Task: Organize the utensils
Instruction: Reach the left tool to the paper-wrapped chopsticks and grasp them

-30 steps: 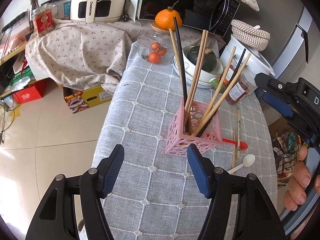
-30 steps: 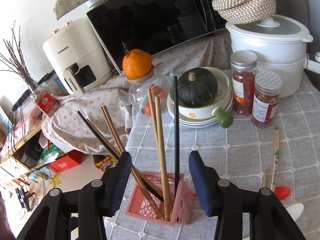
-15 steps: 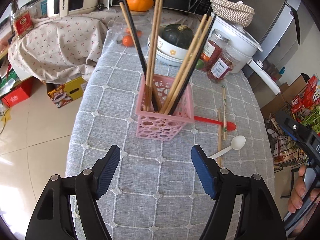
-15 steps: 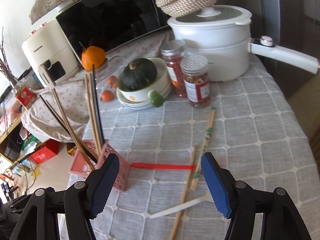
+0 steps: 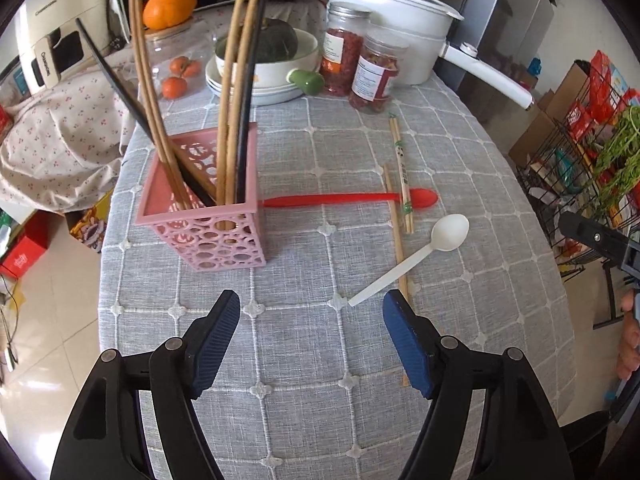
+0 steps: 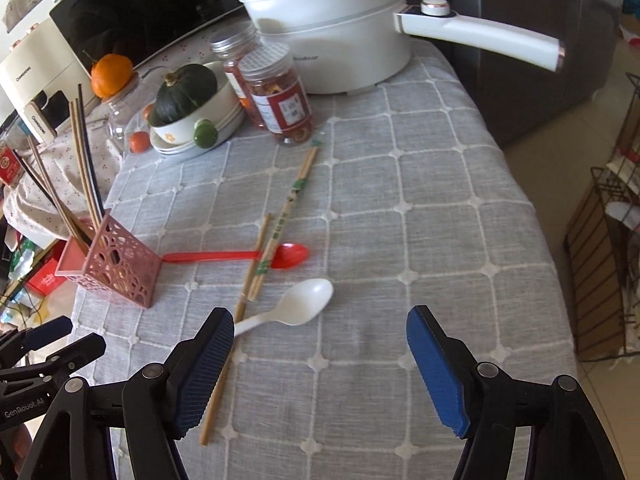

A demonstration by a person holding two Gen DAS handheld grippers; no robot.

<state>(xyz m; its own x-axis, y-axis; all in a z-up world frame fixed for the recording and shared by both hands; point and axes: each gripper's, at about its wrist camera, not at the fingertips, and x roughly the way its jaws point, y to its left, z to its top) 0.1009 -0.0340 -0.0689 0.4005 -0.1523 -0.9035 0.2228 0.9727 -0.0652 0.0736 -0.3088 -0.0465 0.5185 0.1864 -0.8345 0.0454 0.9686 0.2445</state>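
A pink perforated holder point(image 5: 208, 216) point(image 6: 110, 266) stands on the grey checked tablecloth with several wooden and black chopsticks point(image 5: 230, 92) upright in it. Loose on the cloth lie a red spoon point(image 5: 348, 199) point(image 6: 240, 256), a white spoon point(image 5: 416, 258) point(image 6: 294, 306), a plain wooden chopstick point(image 5: 396, 236) point(image 6: 236, 320) and a printed chopstick pair point(image 5: 402, 164) point(image 6: 288, 204). My left gripper point(image 5: 310, 338) is open and empty, in front of the holder and the white spoon's handle. My right gripper point(image 6: 320, 364) is open and empty, just short of the white spoon.
At the back stand a white pot point(image 6: 332, 36) with a long handle, two red-filled jars point(image 6: 280, 96), a bowl with a green squash point(image 6: 184, 92), small oranges and a microwave. The table edge drops off on the right point(image 6: 532, 216). A wire rack point(image 5: 588, 140) stands beside the table.
Both grippers have swung right and downward toward the loose utensils. The holder has shifted to the left of both views; the spoons now lie closer in front. Both grippers stay open.
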